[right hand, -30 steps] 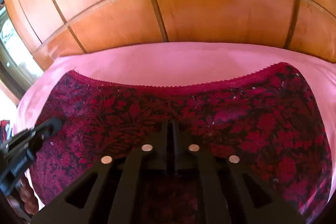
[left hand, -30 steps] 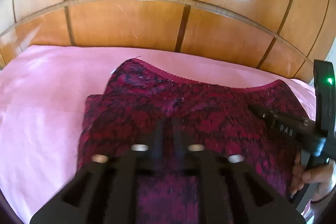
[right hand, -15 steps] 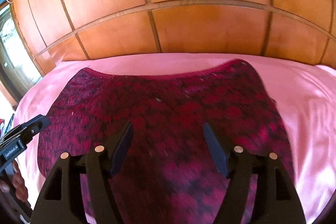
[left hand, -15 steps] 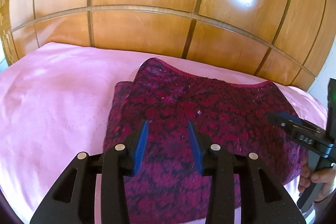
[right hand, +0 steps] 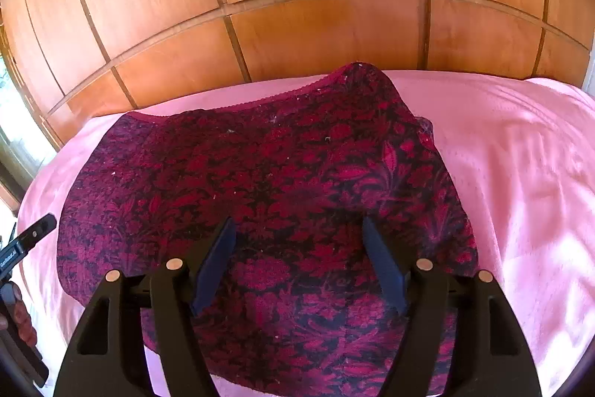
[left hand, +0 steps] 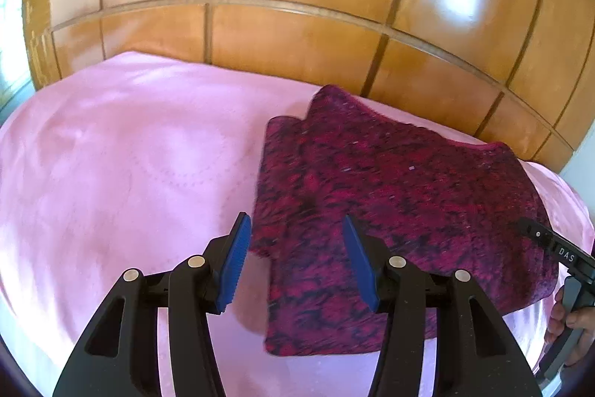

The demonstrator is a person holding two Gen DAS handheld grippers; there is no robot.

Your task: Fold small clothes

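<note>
A dark red garment [left hand: 401, 207] with a black leaf pattern is seen lying on a pink bed sheet [left hand: 122, 166], right of centre in the left wrist view and across the middle of the right wrist view, with a wooden panelled wall [right hand: 297, 6] filling the upper part of both frames. One layer appears to be laid over another, since a second edge is visible at the upper left of the cloth in the left wrist view, so a fold is judged to be already in place. The left claw [left hand: 295, 263] is held spread above the near left corner of the cloth, with nothing between its blue pads [left hand: 234, 266]; the right claw [right hand: 297, 266] is likewise spread and empty, hovering over the near middle of the garment. For the step in hand, a clean next fold is judged best served if both layers are pinched together at the near edge, one claw at each corner, and carried over evenly so that the scalloped trim at the far edge is matched and no crease is trapped. The letters "DAS" can be read on the right claw's body at the right edge of the left wrist view; the lettering on the other tool is too blurred to be read.
</note>
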